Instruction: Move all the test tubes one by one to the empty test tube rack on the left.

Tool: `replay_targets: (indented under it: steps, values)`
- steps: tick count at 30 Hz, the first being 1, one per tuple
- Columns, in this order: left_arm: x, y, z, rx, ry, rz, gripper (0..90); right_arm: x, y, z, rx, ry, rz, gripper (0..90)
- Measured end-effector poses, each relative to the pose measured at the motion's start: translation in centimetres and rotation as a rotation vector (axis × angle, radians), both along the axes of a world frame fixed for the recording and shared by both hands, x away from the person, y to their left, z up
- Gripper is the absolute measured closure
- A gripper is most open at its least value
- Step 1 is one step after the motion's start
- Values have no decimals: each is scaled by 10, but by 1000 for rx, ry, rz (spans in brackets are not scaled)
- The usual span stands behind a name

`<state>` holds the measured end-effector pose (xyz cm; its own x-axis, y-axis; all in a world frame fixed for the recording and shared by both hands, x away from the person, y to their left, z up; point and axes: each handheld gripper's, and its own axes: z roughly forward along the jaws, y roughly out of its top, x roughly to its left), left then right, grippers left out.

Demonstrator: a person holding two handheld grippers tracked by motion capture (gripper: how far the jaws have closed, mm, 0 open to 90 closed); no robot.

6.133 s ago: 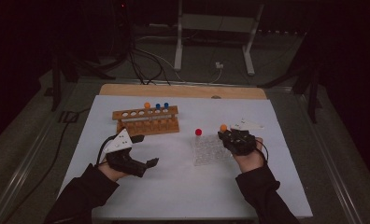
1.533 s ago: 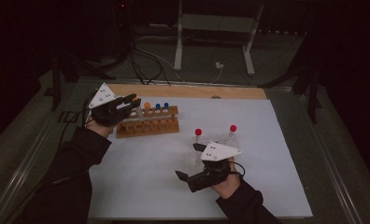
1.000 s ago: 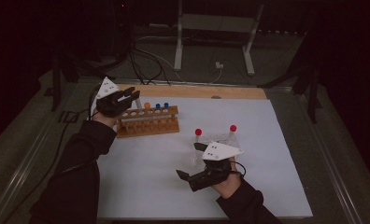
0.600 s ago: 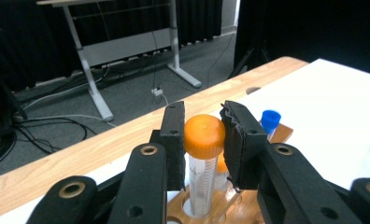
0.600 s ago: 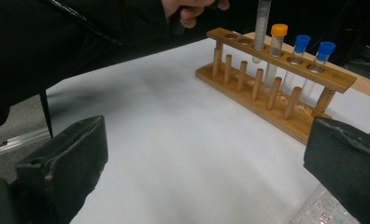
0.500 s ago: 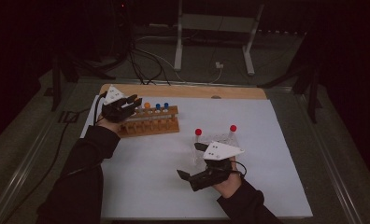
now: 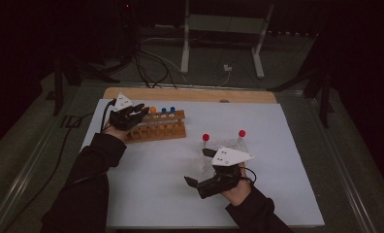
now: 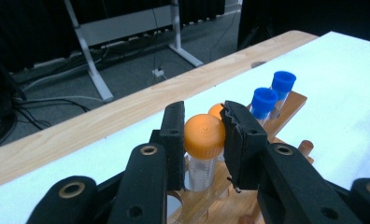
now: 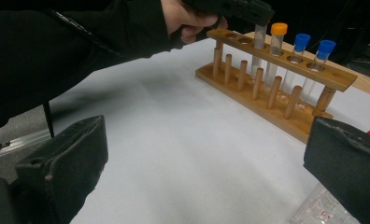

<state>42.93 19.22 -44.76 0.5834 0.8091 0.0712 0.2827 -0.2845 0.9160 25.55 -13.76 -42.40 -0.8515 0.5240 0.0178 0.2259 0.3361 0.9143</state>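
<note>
My left gripper [image 8: 203, 128] is shut on an orange-capped test tube [image 8: 202, 140] whose lower end stands in a hole of the wooden rack [image 8: 293, 100]. Behind it sit another orange cap [image 8: 216, 110] and two blue-capped tubes [image 8: 265, 99]. In the high view the left gripper [image 7: 132, 115] hovers over the left part of the rack [image 7: 158, 130]. My right gripper [image 7: 198, 167] is open near the front of the table, beside a clear holder with two red-capped tubes [image 7: 205, 137]. The right gripper [image 9: 204, 154] has nothing between its jaws and faces the rack [image 9: 267, 95].
A white mat [image 7: 180, 194] covers the table, with a wooden strip [image 7: 190, 94] along its far edge. Cables and a metal stand [image 7: 185, 43] lie on the floor beyond. A clear plastic holder [image 9: 323, 207] sits by my right jaw.
My left gripper moved right from the rack's left end to above the rack, carrying the orange-capped tube down into a hole. The right gripper barely moved.
</note>
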Motion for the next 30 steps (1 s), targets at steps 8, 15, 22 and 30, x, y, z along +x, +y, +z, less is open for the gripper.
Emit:
replay_targets:
  steps: [8,15,22,30]
  values:
    - [2,-1,-6,7,19,8,720,0,0,0,0,0,-2,0]
    - [3,1,-5,-3,31,2,716,0,-1,1,1,0,-4,0]
    - [-4,5,3,-56,8,-25,577,1,-5,4,7,-10,-16,0]
    - [-27,11,21,-89,-18,-59,324,7,-20,14,26,-39,-66,0]
